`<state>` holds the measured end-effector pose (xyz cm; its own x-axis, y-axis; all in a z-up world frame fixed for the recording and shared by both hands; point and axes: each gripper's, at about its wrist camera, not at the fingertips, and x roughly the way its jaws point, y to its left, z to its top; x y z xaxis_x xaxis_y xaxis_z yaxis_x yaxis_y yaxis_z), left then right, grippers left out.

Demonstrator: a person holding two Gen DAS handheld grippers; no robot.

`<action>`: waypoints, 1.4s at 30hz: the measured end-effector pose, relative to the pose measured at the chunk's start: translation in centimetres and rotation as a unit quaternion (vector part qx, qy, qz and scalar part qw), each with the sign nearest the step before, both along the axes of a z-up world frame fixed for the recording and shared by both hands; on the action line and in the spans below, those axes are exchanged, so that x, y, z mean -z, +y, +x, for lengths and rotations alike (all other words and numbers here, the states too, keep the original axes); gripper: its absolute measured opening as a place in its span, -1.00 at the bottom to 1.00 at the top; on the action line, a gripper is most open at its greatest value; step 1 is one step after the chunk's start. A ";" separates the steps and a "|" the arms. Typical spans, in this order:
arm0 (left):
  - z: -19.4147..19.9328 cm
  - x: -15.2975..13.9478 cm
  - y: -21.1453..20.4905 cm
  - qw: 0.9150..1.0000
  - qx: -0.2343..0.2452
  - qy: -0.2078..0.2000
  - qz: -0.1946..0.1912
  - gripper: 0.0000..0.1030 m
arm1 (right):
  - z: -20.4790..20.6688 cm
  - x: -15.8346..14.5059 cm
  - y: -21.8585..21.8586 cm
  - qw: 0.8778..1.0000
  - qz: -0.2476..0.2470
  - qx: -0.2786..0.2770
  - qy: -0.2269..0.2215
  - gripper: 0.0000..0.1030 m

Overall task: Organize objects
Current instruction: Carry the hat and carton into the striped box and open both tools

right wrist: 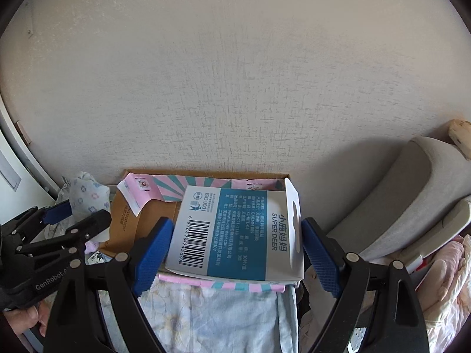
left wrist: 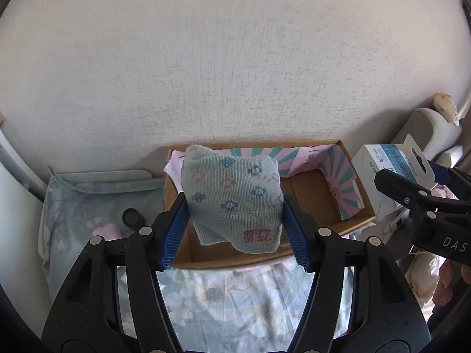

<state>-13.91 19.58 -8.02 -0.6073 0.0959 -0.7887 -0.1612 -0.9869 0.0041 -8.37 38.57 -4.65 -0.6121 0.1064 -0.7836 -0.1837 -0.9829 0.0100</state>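
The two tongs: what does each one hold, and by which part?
The left tongs hold a folded green sock by its two sides, near the cuff. The right tongs hold a white and blue carton by its two opposite edges.

light: soft, even daylight, moderately bright.
shadows: a dim patch on the wall (right wrist: 368,153) above the grey cushion (right wrist: 412,194); faint shade inside the cardboard box (left wrist: 312,188).
glare: none strong.
focus: centre sharp, barcode readable.
edges: heavy fisheye bending, dark corner vignette.
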 end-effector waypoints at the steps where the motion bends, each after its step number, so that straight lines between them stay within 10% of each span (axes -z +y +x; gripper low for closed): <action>1: -1.0 0.6 0.0 1.000 -0.002 -0.010 0.003 0.14 | -0.8 0.3 0.2 1.000 -0.001 -0.002 -0.007 0.65; 18: -9.5 11.3 -0.7 0.987 -0.038 -0.156 -0.003 0.14 | -10.0 9.9 2.2 0.991 -0.047 -0.019 -0.127 0.65; 35: -10.2 13.4 0.7 0.984 -0.024 -0.175 -0.031 0.15 | -11.2 13.4 2.2 0.984 -0.074 -0.008 -0.160 0.65; 39: -10.0 13.4 1.2 0.981 -0.001 -0.191 -0.024 0.89 | -12.6 14.0 3.0 0.977 -0.102 -0.002 -0.187 0.82; 42: -9.4 12.8 2.5 0.982 0.020 -0.184 -0.038 1.00 | -12.3 14.0 3.0 0.978 -0.115 -0.005 -0.175 0.99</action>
<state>-23.29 22.10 -20.85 -0.2764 0.0459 -0.9600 -0.2046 -0.9788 0.0121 -20.70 41.62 -18.63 -0.3031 -0.1020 -0.9475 -0.2048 -0.9640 0.1693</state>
